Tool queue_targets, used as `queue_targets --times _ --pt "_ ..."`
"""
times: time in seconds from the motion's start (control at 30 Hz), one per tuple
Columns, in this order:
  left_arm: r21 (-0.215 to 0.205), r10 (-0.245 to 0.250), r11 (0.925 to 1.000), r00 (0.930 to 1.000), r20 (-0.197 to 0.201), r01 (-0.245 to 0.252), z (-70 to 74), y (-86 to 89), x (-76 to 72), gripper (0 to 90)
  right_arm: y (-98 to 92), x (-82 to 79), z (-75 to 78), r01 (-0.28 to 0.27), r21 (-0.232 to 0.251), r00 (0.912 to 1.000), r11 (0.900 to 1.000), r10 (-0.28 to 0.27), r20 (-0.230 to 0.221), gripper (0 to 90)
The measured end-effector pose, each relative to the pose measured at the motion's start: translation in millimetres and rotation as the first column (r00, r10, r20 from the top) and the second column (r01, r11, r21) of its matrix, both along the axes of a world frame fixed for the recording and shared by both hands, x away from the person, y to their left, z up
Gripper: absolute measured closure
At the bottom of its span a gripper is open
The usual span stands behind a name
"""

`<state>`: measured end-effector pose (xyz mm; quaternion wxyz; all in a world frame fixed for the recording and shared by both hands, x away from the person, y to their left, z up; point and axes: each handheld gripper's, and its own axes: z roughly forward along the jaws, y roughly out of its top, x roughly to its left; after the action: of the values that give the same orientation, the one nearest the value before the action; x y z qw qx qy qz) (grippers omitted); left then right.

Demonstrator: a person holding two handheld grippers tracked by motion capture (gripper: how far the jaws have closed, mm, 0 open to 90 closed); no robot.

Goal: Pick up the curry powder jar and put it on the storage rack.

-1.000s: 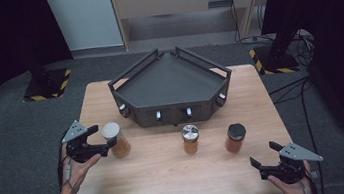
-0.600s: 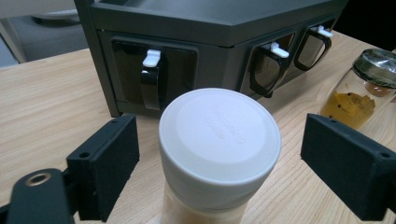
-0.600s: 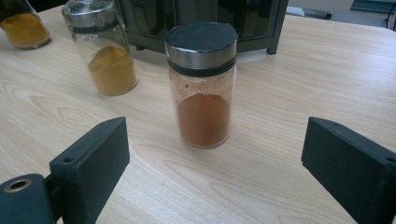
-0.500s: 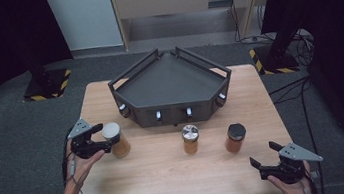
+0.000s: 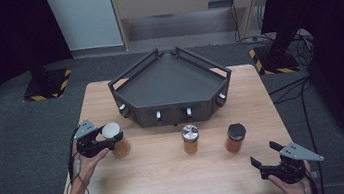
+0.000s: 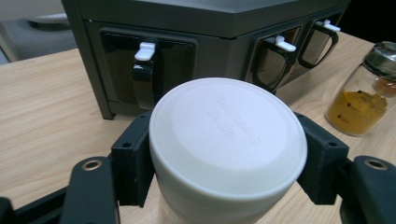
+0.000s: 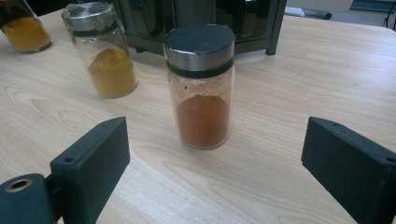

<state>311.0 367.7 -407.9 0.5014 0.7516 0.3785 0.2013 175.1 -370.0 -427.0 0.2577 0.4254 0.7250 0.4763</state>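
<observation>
A spice jar with a white lid (image 5: 112,130) stands at the table's left, holding orange-yellow powder. My left gripper (image 5: 108,143) is shut on it. Its jaws have just been closing, and the black pads (image 6: 133,163) now press the jar (image 6: 226,135) from both sides just under the lid. A silver-lidded jar of yellow powder (image 5: 190,139) stands mid-table. A black-lidded jar of red-brown powder (image 5: 236,138) stands to its right. My right gripper (image 5: 264,154) is open near the front right edge. It faces the black-lidded jar (image 7: 201,88) from a short way off, with nothing between its pads.
A dark, angled rack (image 5: 172,79) with small front drawers and white latches (image 6: 144,49) sits at the back of the wooden table (image 5: 170,178). The silver-lidded jar (image 6: 359,93) stands to the right of the held one. Dark floor surrounds the table.
My left gripper's jaws were open around the white-lidded jar and have closed onto it. The right gripper and the other two jars have not moved.
</observation>
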Motion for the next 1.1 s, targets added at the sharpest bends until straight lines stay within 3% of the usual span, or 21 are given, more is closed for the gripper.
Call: queue_targets --times 0.17,0.6,0.87,1.1 --pt "0.003 0.003 1.0 0.9999 0.011 -0.003 -1.2 -1.3 -1.5 32.3 0.2 0.3 -0.1 -0.001 0.0 1.0 1.0 0.001 0.0 7.7" --pt "-0.012 -0.011 0.9999 0.9999 -0.005 0.011 2.1 3.2 0.4 32.4 0.2 0.0 0.0 0.0 0.0 1.0 1.0 0.0 0.0 7.7" --pt "-0.016 -0.055 0.9983 0.9983 0.017 0.056 18.9 1.6 0.4 32.4 0.5 0.4 -0.2 0.0 -0.002 1.0 1.0 0.0 0.0 7.8" --pt "0.01 -0.094 0.9956 0.9954 0.02 0.094 37.9 -7.1 5.5 32.4 0.1 0.2 -0.2 0.0 0.001 1.0 1.0 0.0 0.0 7.8"
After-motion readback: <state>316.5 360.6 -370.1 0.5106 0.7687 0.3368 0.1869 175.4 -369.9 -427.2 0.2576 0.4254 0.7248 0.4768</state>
